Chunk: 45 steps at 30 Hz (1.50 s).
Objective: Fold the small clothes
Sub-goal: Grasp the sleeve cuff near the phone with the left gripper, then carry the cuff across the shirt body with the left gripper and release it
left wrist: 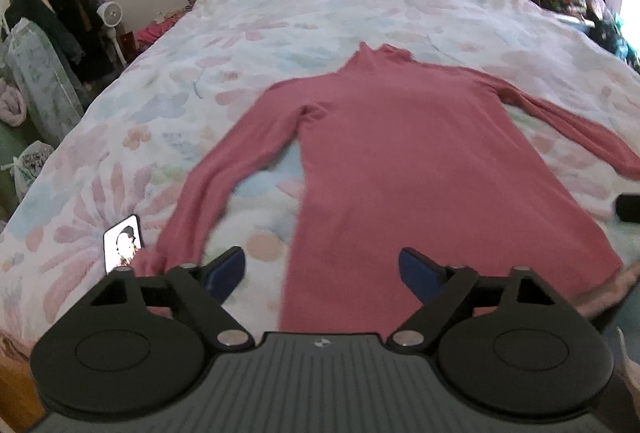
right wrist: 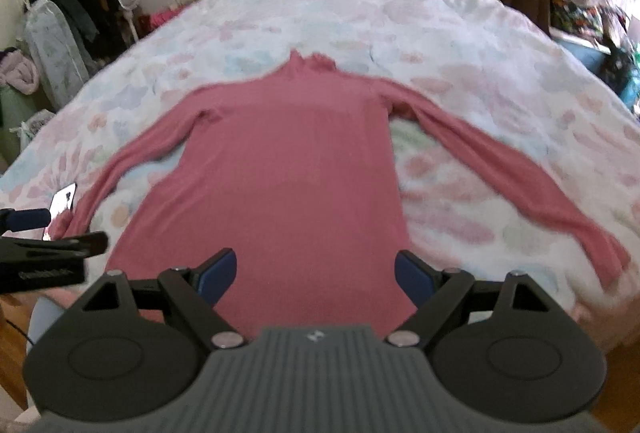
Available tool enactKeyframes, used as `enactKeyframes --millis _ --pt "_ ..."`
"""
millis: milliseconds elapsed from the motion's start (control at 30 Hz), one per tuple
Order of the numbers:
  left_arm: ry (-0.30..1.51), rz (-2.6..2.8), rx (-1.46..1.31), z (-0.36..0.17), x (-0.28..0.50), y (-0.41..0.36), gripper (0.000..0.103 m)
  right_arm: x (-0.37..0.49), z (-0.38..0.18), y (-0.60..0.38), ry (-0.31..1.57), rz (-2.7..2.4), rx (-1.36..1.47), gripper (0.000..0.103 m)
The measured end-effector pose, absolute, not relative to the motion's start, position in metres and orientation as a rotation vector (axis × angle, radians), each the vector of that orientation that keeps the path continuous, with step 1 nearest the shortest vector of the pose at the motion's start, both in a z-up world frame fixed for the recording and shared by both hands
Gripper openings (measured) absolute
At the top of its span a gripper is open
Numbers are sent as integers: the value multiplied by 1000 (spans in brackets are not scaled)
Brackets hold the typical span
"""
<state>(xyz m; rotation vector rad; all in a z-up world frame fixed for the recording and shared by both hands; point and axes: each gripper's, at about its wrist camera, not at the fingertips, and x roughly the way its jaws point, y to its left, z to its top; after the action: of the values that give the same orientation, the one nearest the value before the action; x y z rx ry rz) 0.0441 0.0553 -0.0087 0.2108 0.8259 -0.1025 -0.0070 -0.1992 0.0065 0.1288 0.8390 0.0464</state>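
Turtleneck point(left wrist: 400, 161) lies flat ahead of both claws, left gripper point(left wrist: 322, 271) and right gripper point(right wrist: 316, 271), jaws apart, empty; pinch only the hem corners, evenly.

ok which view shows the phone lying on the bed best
The left wrist view. There the small white-screened phone lies whole on the floral bedspread, by the cuff of the pink long-sleeved turtleneck top. In the right wrist view the phone is smaller, near the left edge, and partly hidden by the left tool.
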Motion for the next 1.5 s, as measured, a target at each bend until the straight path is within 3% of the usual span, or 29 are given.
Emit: enactKeyframes --millis 167,300,400,467,600,700,733,767,867,967,1133,1267,1500 --pt "858 -40 73 -13 80 129 68 26 8 -229 776 43 103 82" --pt "857 27 15 -21 98 190 67 54 7 -250 749 13 66 80" --pt "874 104 -39 -34 108 228 67 71 3 -259 737 16 52 69" --pt "891 141 -91 -47 113 247 67 80 -4 -262 743 20 64 66" --pt "973 148 -185 -73 116 258 67 97 -19 -263 788 21 87 66" --pt "979 160 -95 -81 117 243 67 106 -31 -263 818 11 80 66" --pt "985 169 -54 -84 119 237 60 110 -34 -264 828 7 79 66" --pt "994 185 -6 -88 123 232 43 114 -38 -265 839 3 81 66" --pt "998 230 32 -96 133 234 9 124 -43 -268 855 4 102 66" --pt "984 224 -7 -91 142 241 5 130 -44 -270 852 10 94 66" --pt "834 215 -58 -31 164 242 4 151 -43 -280 877 27 82 66" --pt "628 194 -51 55 203 226 4 176 -38 -287 902 37 55 66" --pt "376 8 -24 176 279 144 4 213 -7 -291 838 108 45 66"
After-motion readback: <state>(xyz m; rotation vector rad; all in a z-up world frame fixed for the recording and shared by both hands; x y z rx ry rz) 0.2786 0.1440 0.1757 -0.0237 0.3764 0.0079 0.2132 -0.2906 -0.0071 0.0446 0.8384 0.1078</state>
